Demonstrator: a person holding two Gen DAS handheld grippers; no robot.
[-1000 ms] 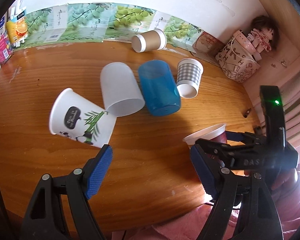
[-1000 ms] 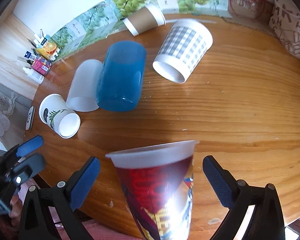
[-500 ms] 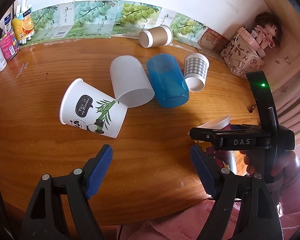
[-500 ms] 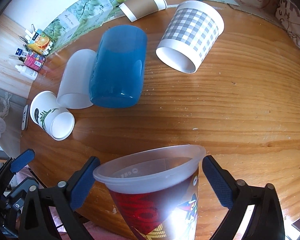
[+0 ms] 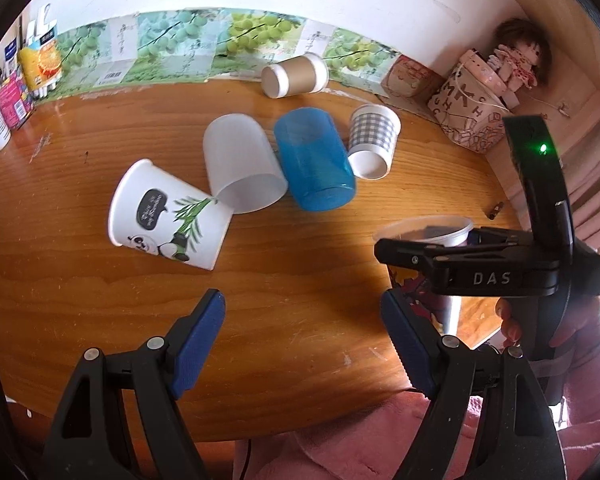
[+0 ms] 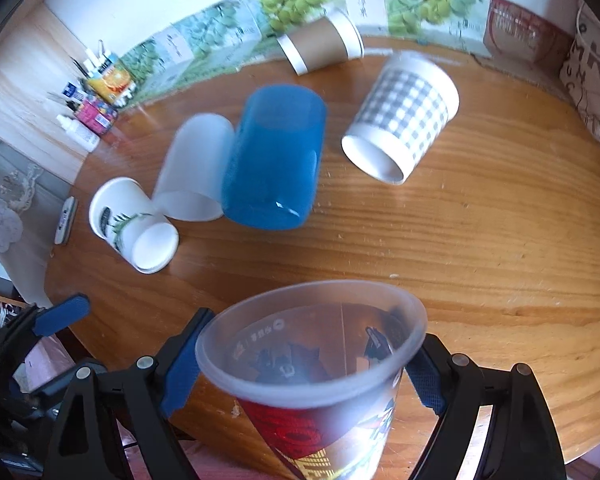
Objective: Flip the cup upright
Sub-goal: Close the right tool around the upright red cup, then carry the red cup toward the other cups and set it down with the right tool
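Observation:
A clear plastic cup with a red printed sleeve (image 6: pixel 320 380) stands upright at the table's front edge, held between the pads of my right gripper (image 6: pixel 304 364), which is shut on it. Its rim shows in the left wrist view (image 5: pixel 428 230) behind the right gripper body (image 5: pixel 492 276). My left gripper (image 5: pixel 300 344) is open and empty above the front of the table. Lying on their sides are a panda paper cup (image 5: pixel 168 220), a frosted white cup (image 5: pixel 240 170), a blue cup (image 5: pixel 314 164), a checked cup (image 5: pixel 372 140) and a brown cup (image 5: pixel 294 76).
The round wooden table (image 5: pixel 100 304) has bottles and boxes at the back left (image 5: pixel 16 88). A printed bag and a doll (image 5: pixel 488 92) sit at the back right. A grape-print strip runs along the wall.
My right gripper has closed onto the red cup and tilted, so I now look into its mouth. My left gripper has pulled back a little and stays open.

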